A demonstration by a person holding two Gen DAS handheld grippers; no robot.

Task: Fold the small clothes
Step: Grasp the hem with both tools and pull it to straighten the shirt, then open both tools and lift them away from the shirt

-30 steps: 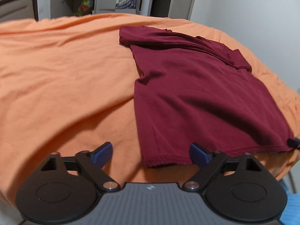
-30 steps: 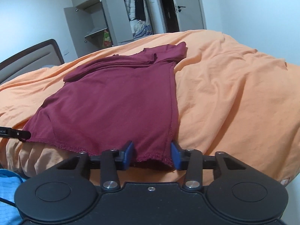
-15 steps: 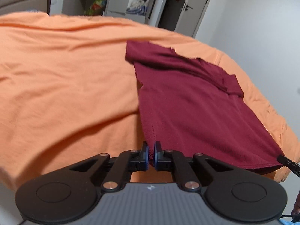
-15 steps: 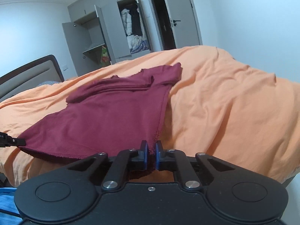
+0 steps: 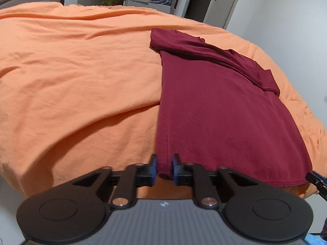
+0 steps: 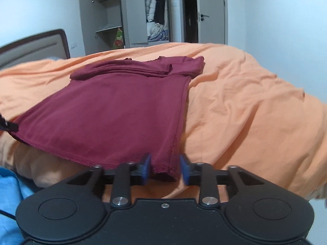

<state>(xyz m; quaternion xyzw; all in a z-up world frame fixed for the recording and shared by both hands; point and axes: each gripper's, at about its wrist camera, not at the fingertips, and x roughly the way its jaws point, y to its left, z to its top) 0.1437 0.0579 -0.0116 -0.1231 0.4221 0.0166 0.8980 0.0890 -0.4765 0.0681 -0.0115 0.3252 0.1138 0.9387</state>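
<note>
Two hand-held grippers at the near hem of a maroon shirt on a bed.

The left hand-held gripper (image 5: 164, 169) has its blue pads a narrow gap apart with the shirt's (image 5: 220, 110) hem corner between them; whether they pinch it, I cannot tell. The right hand-held gripper (image 6: 165, 169) stands parted wider, loosely straddling the other hem corner. Beyond both, the shirt (image 6: 114, 110) lies flat with its far end folded over, on the orange bedcover (image 5: 71, 77). Further off stands an open wardrobe (image 6: 130, 20).
</note>
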